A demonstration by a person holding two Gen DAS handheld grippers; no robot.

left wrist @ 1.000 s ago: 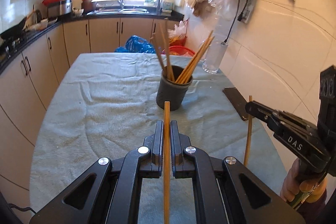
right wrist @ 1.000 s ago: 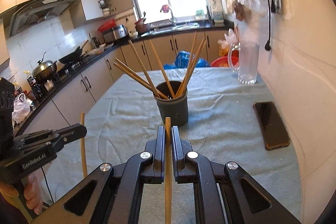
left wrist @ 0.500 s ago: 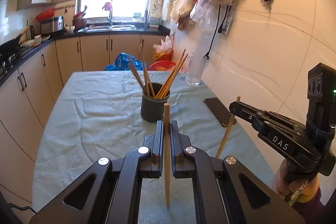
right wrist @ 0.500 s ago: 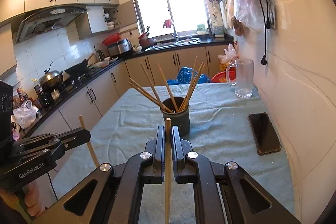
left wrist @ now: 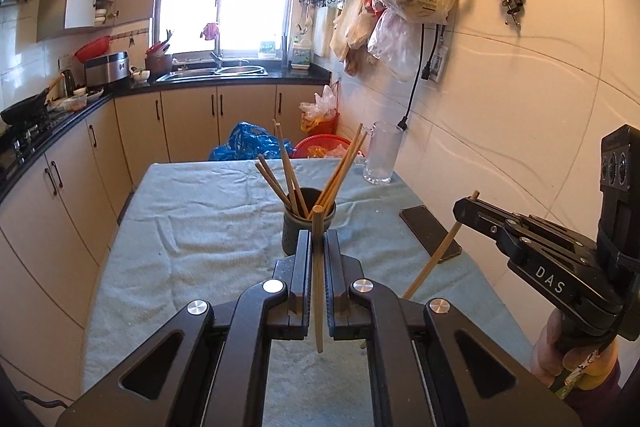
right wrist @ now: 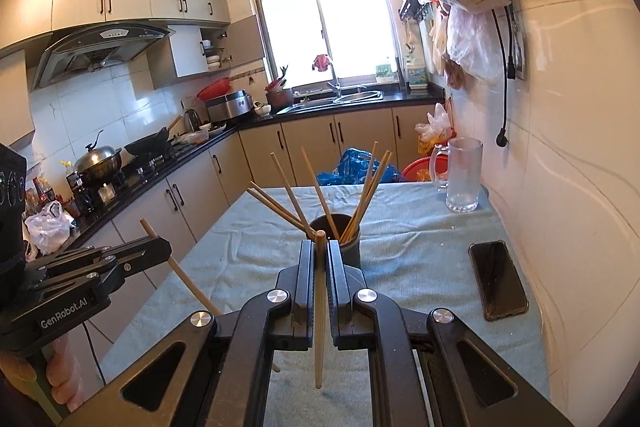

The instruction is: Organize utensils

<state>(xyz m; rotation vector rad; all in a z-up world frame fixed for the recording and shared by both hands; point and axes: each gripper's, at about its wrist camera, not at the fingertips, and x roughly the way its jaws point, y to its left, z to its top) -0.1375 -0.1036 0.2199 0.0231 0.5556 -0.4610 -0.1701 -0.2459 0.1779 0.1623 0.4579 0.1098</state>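
Both my grippers have risen since the earlier frame. From the left wrist, my left gripper (left wrist: pixel 318 247) is clamped on a chopstick (left wrist: pixel 318 279), angled down toward the cup (left wrist: pixel 308 223) of chopsticks on the table (left wrist: pixel 192 239). From the right wrist, my right gripper (right wrist: pixel 320 255) pinches its own chopstick (right wrist: pixel 319 307) likewise, before the cup.

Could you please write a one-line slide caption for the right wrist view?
Right gripper clamps a chopstick upright before the dark holder of chopsticks.

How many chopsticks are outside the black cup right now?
2. One chopstick is clamped in the left gripper, another in the right gripper. Any beneath the grippers would be hidden.
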